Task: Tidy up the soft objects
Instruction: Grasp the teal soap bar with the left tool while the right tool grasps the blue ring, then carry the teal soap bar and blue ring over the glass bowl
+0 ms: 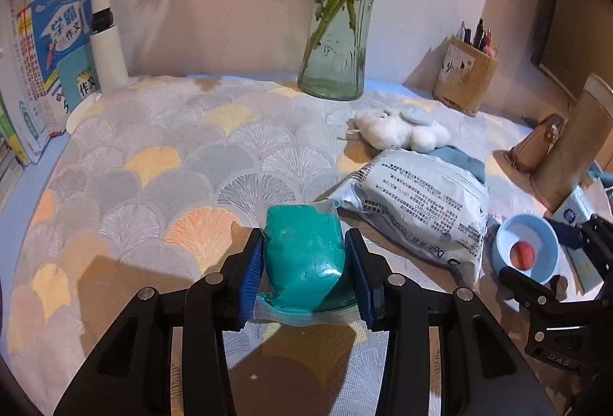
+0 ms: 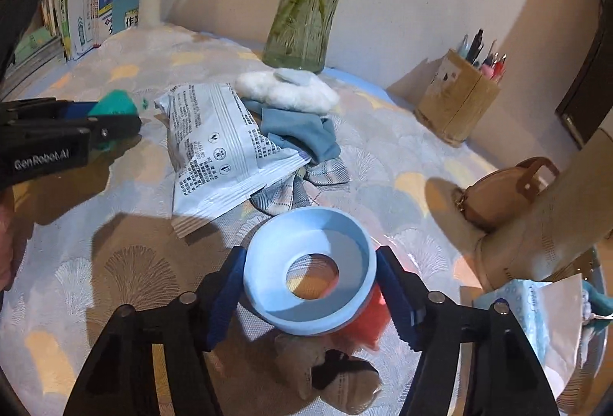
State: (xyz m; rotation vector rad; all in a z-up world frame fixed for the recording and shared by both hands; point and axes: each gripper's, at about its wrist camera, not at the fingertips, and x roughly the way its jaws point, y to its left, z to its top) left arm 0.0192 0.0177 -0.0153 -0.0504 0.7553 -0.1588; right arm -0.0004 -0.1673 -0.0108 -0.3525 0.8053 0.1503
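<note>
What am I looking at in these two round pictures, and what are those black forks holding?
Each picture comes from a fisheye camera on a handheld gripper, looking along its jaws; a person carries one per hand. The left gripper is clamped on a teal putty pouch. The right gripper has a pale blue funnel-shaped ring between its jaws, over something red. On the patterned tablecloth lie a printed white packet, a white plush toy and blue cloth.
</note>
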